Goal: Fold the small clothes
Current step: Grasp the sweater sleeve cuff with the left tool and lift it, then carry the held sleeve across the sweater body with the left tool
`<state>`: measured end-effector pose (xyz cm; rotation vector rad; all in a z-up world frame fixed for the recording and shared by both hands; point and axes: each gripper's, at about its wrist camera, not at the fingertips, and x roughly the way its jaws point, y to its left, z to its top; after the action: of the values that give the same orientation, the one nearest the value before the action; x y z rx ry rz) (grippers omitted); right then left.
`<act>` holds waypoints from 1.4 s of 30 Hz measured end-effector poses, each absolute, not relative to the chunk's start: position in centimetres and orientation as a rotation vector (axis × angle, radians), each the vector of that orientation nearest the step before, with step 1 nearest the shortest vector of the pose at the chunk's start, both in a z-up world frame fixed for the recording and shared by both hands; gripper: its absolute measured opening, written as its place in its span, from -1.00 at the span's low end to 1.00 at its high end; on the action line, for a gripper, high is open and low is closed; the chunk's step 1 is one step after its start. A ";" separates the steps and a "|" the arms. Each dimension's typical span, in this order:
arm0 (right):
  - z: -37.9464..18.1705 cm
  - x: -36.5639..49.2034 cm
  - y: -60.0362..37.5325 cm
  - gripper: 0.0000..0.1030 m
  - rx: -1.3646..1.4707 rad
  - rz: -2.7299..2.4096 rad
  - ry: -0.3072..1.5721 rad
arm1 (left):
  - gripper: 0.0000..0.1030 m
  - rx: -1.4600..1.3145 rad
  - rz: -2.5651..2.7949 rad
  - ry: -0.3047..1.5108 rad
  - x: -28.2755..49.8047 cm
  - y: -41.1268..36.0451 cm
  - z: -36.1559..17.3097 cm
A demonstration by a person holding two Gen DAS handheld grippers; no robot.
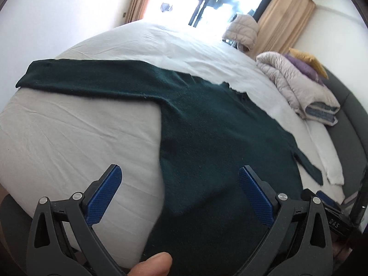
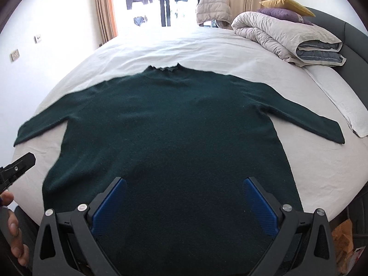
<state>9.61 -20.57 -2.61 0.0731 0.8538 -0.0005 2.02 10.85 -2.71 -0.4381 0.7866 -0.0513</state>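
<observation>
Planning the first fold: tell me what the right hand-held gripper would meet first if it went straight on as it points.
Most likely the dark green sweater. The right hand-held gripper is open over its lower body, aimed along it toward the collar. Its height above the fabric is unclear.

A home bedroom: a wide bed (image 2: 230,53) in a white sheet is filling the room, a folded duvet (image 2: 285,39) and two pillows (image 2: 285,7) are lying at its head, and beige curtains (image 2: 103,7) are hanging beyond its far side.
</observation>
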 end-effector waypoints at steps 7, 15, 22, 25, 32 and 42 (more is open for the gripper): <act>0.2 10.0 -22.4 1.00 0.303 0.134 0.687 | 1.00 -0.689 -0.012 0.710 4.2 22.2 -4.4; -1.2 12.8 -20.9 0.71 0.457 0.279 0.744 | 1.00 -1.255 0.049 0.497 5.6 35.8 -10.3; -1.6 13.9 -18.5 0.55 0.442 0.351 0.773 | 0.97 -1.368 0.041 0.427 9.8 39.0 -12.1; -1.5 14.0 -17.9 0.55 0.418 0.362 0.769 | 0.82 -1.472 0.055 0.360 10.4 41.3 -13.2; -2.2 14.0 -17.7 0.55 0.411 0.357 0.777 | 0.33 -1.611 0.067 0.262 10.7 45.1 -16.1; -2.4 13.4 -17.6 0.46 0.393 0.351 0.779 | -0.84 -1.520 0.177 0.340 11.4 45.3 -17.2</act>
<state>13.40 -17.57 -2.36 0.3930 0.7795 0.3510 11.41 45.31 -17.21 -1.5202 0.3401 0.1766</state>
